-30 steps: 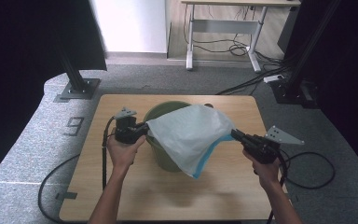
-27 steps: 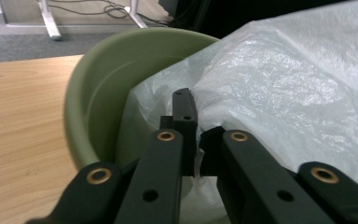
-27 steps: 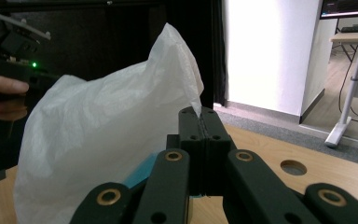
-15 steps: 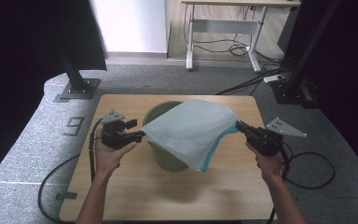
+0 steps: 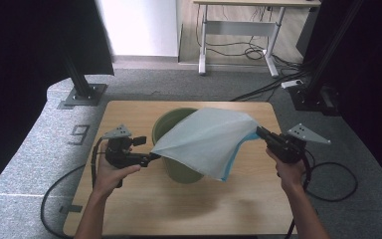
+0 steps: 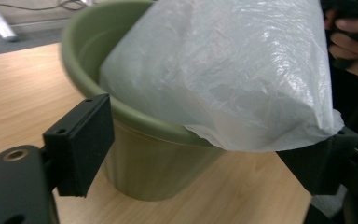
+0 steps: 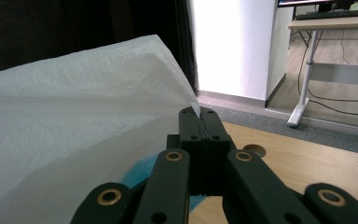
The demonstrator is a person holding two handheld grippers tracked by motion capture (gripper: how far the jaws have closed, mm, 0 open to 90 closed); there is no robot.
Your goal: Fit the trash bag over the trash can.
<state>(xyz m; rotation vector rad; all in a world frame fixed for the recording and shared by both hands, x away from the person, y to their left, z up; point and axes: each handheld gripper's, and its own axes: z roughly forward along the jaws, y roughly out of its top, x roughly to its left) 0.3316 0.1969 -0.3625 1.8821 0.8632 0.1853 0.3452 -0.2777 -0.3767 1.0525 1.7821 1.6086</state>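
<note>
Two grippers are seen at a white plastic bag (image 5: 206, 142) draped over a green bucket (image 5: 171, 124) on the wooden table (image 5: 129, 199). Left gripper (image 5: 149, 158) jaws have just been opening and are spread wide, the bag's corner lying loose between them. Right gripper (image 5: 259, 132) is clamped on the bag's far edge.

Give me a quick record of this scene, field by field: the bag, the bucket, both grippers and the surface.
bag: white plastic bag, blue layer underneath, draped across the bucket top
bucket: green bucket, upright on the table, partly covered
left gripper: left gripper jaws have just been opening; bag edge lies between them, unpinched
right gripper: right gripper shut on the bag's corner
surface: wooden table
</note>
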